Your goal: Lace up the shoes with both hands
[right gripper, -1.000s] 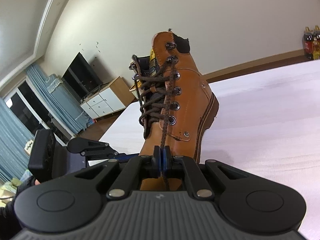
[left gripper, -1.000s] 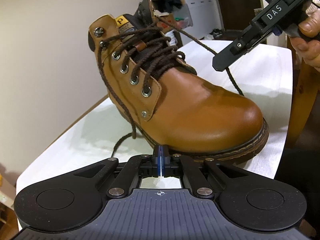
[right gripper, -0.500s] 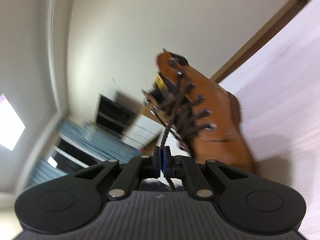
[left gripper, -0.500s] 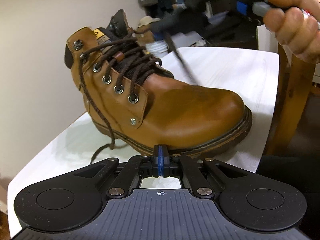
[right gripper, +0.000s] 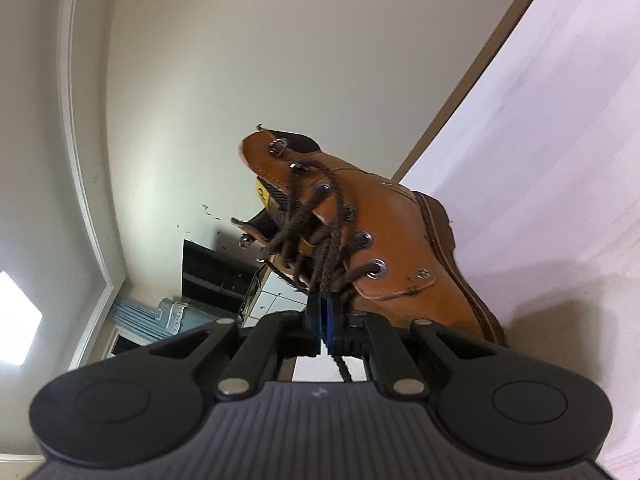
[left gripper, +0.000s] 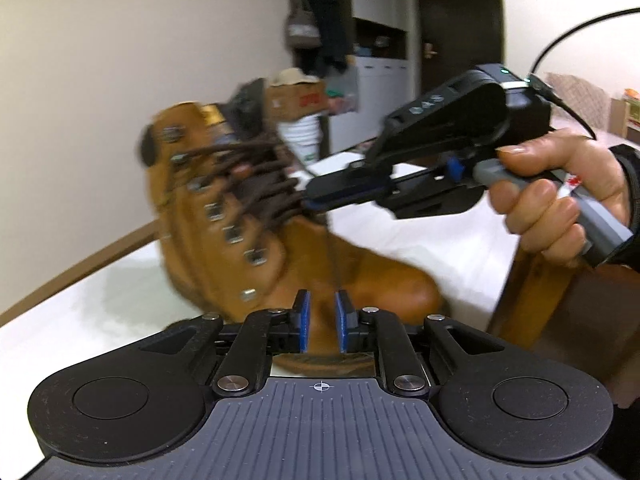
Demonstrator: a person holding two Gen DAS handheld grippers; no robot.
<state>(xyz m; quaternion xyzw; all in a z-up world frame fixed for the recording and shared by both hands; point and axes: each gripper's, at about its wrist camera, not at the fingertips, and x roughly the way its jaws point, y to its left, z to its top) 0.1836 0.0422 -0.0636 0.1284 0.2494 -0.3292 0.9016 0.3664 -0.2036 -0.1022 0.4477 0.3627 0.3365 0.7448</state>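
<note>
1. The boot (left gripper: 280, 248), tan leather with a thick dark sole, stands on the white table (left gripper: 420, 240) just beyond the left gripper (left gripper: 320, 326), toe toward the near right and ankle cuff to the far left.
2. The left gripper's blue-padded jaws are opening, and nothing lies between them; only the boot's toe shows beyond the gap.
3. The right gripper (right gripper: 323, 320) has its jaws pressed together on a strand of the brown lace (right gripper: 320, 256), which runs up from the pads into the crossings over the tongue; a short tail hangs below the pads. In the left view this gripper (left gripper: 308, 204) reaches in from the right, held in a hand (left gripper: 560, 196), its tips against the lacing.
4. Handling, as I judge it: the boot looks heavy and stiff enough to stay put under gentle pulls, though a hard tug on the lace could tip or drag it. The lace is a soft, round, braided cord, limp and grippy, not fragile; it will sag wherever it is unsupported.
5. Best hold: pinch the lace close to its free end for threading, or near an eyelet (right gripper: 376, 269) for tightening. The metal eyelets are smooth, so cord should slide through.
6. Writing: a yellow tag (right gripper: 262, 192) sits on the tongue, but its print is too blurred to read. The marking on the right gripper's body is not legible either.
</note>
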